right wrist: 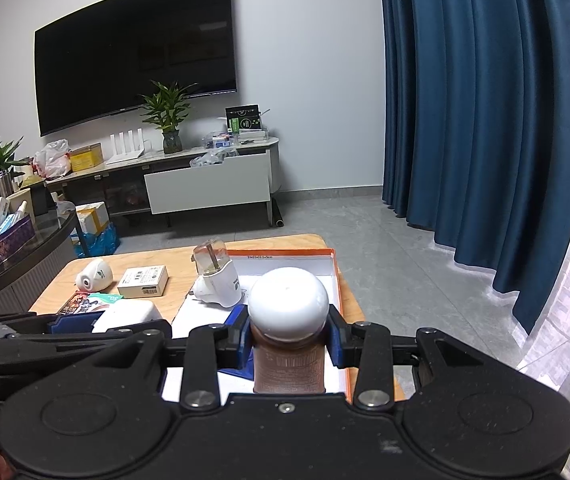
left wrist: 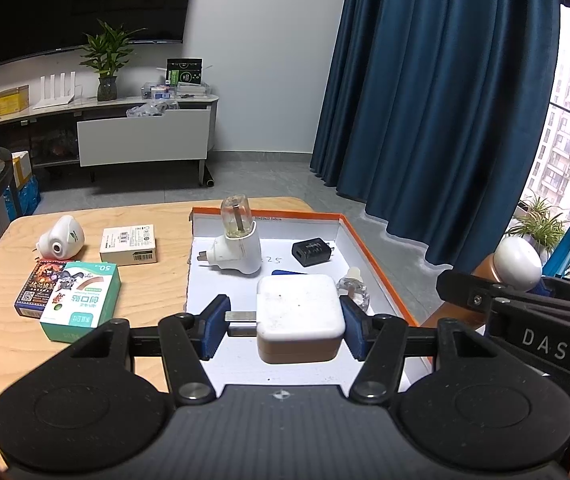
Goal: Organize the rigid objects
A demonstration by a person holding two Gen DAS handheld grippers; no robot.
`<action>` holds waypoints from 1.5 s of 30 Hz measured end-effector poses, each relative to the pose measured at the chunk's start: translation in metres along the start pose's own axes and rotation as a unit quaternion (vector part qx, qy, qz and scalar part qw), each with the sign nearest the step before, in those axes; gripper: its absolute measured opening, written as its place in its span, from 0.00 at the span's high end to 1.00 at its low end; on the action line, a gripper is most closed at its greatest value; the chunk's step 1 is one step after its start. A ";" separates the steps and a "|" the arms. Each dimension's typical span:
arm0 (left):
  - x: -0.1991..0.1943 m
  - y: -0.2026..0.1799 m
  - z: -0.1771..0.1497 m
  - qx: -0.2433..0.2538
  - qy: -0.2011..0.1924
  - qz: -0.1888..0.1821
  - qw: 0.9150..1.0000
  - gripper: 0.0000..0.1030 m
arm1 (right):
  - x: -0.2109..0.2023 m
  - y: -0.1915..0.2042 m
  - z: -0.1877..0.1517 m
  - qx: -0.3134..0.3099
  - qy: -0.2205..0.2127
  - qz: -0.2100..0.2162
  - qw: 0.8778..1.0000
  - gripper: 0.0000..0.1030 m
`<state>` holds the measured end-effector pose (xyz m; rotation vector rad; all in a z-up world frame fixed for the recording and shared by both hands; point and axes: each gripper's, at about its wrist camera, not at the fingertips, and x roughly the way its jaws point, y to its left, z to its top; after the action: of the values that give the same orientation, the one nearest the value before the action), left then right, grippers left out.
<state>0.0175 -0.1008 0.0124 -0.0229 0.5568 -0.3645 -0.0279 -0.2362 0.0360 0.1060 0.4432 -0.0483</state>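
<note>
White power adapter (left wrist: 300, 312) sits clamped in my left gripper (left wrist: 283, 330) above the orange-rimmed tray (left wrist: 381, 256), near its front edge; my right gripper (right wrist: 289, 344) pinches a brown white-capped bottle (right wrist: 288, 332), both probably ready for placing inside.

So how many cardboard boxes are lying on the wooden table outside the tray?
3: a beige barcoded box at the back, a green-and-white box nearer, overlapping a dark illustrated box at its left.
</note>
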 end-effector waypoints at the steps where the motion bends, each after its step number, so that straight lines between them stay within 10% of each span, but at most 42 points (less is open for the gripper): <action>1: 0.000 0.000 0.000 0.000 0.000 0.000 1.000 0.43 | 0.000 0.000 0.000 0.000 0.000 0.000 1.000 0.57; 45: 0.001 0.000 -0.003 -0.005 0.004 0.002 1.000 0.43 | 0.003 0.003 -0.008 -0.002 0.008 0.000 1.000 0.56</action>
<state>0.0170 -0.1005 0.0098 -0.0307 0.5672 -0.3583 -0.0283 -0.2329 0.0281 0.1030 0.4590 -0.0466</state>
